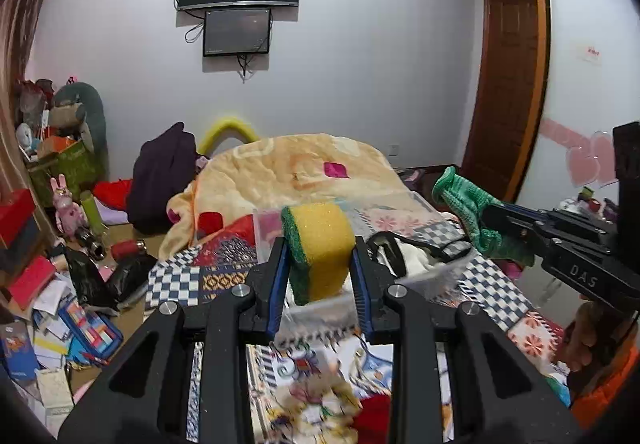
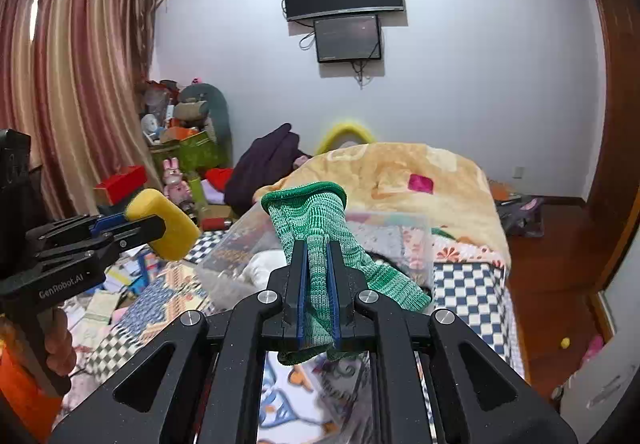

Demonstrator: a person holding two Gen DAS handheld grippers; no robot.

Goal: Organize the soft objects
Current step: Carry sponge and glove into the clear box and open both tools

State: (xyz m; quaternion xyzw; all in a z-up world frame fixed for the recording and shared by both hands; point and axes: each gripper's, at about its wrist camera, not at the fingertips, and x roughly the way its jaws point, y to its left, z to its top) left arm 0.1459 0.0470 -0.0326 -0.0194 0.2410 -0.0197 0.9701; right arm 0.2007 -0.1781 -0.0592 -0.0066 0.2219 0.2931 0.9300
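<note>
My left gripper (image 1: 319, 256) is shut on a yellow sponge (image 1: 320, 244) with a green scouring side, squeezed between the blue pads and held above the bed. The same sponge (image 2: 168, 224) and left gripper (image 2: 160, 226) show at the left of the right wrist view. My right gripper (image 2: 318, 250) is shut on a green knitted glove (image 2: 320, 228), whose cuff stands up and whose fingers hang down to the right. In the left wrist view that glove (image 1: 464, 199) sticks out from the right gripper (image 1: 486, 211). Below both lies a clear plastic bin (image 2: 400, 228) holding white cloth.
The patterned bedspread (image 1: 496, 284) covers the bed, with a yellow blanket (image 1: 304, 167) heaped at its far end. A dark bag (image 1: 164, 179) and plush toys stand at the back left. Papers and boxes (image 1: 60, 324) litter the floor on the left. A wooden door (image 1: 504, 115) is right.
</note>
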